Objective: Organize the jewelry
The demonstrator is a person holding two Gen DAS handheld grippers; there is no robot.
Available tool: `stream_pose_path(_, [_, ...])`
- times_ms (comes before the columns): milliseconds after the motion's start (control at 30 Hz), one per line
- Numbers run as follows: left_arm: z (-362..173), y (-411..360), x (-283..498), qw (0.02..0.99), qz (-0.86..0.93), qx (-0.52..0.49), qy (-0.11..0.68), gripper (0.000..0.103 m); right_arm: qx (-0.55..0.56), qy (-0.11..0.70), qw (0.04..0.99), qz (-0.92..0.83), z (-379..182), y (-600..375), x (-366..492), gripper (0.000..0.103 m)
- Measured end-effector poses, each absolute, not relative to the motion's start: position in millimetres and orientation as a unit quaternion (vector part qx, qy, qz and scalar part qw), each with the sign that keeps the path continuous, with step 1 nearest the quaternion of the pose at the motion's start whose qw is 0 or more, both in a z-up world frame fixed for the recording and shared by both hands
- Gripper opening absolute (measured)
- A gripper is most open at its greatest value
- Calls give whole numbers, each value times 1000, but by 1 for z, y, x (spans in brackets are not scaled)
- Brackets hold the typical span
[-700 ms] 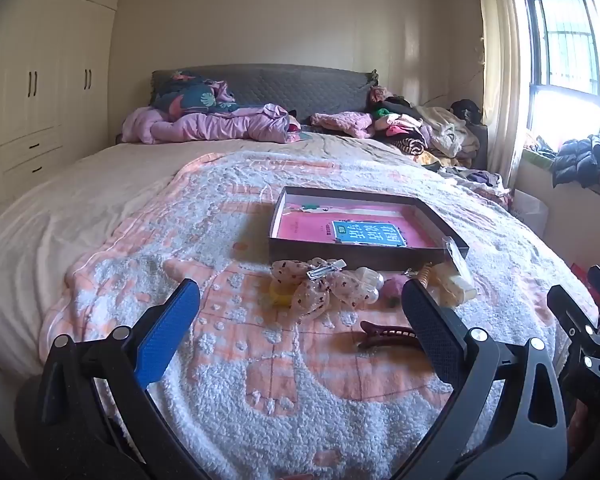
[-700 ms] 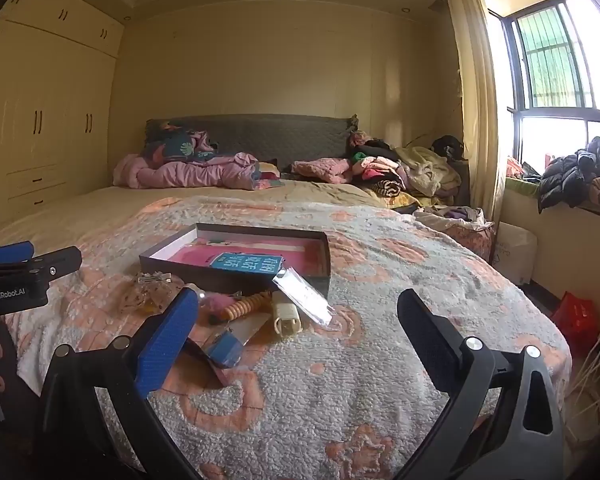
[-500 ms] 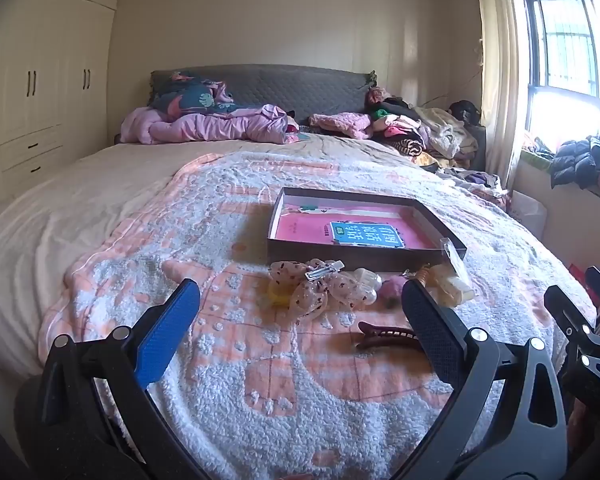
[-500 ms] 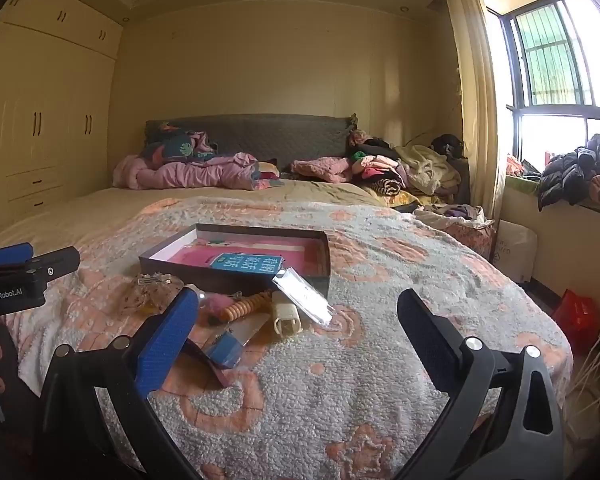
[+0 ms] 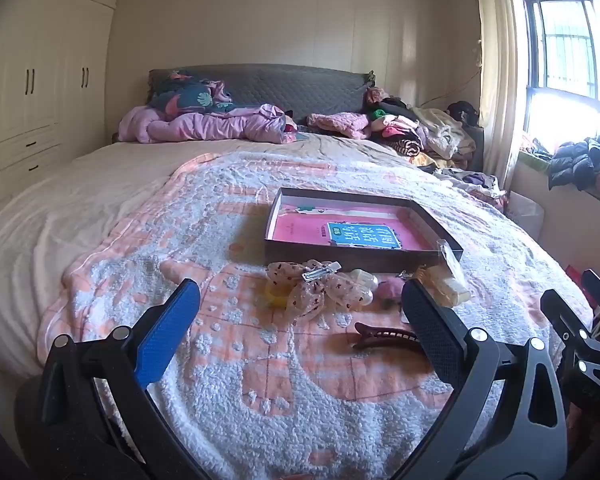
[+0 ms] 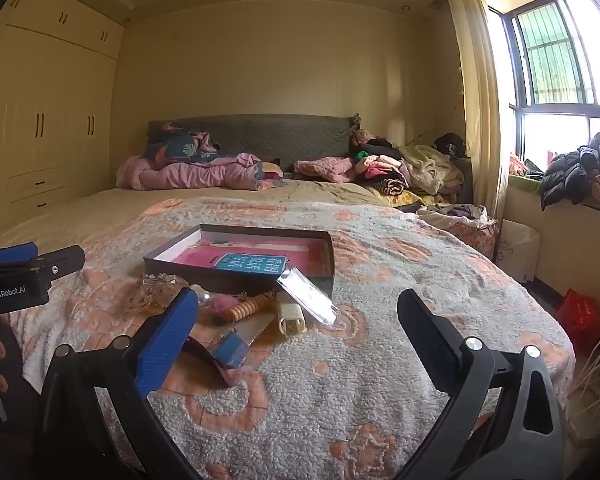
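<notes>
I've got both units hovering low over the foot of the bed, nothing picked yet, so this reads as the approach step before the first grab. Left hand-held gripper (image 5: 300, 304) has its jaws wide apart and empty; right hand-held gripper (image 6: 298, 312) the same, wide apart, nothing between the pads. The hair accessories sit in a loose pile on the fleece blanket (image 5: 260, 380), just in front of the shallow dark box (image 5: 362, 254): a dotted fabric bow clip (image 5: 320, 290) at 12 o'clock from the left unit, a brown claw clip (image 5: 384, 338) at 1 o'clock nearer me, a beaded bracelet (image 6: 250, 306) and a clear packet (image 6: 306, 294) around 11 to 12 o'clock from the right unit. Next move, I judge: drop onto one piece, close, carry it into the box, which already holds a pink book. Soft pile may let small bits sink. Bedroom: wardrobe at 9 o'clock, window at 3 o'clock, clothes heaped by the headboard.
</notes>
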State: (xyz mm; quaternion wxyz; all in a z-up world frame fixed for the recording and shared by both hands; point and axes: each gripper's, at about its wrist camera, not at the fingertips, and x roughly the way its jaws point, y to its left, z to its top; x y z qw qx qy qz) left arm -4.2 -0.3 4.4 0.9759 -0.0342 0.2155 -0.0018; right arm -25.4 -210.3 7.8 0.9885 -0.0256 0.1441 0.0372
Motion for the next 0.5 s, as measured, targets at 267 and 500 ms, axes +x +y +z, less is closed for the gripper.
stream_pose_path(267, [9, -4, -4, 976, -4, -33, 215, 92, -24, 144, 989, 38, 7, -208, -22, 97])
stream_pose_path(500, [9, -4, -4, 976, -5, -32, 215, 92, -23, 145, 988, 38, 7, -208, -20, 97])
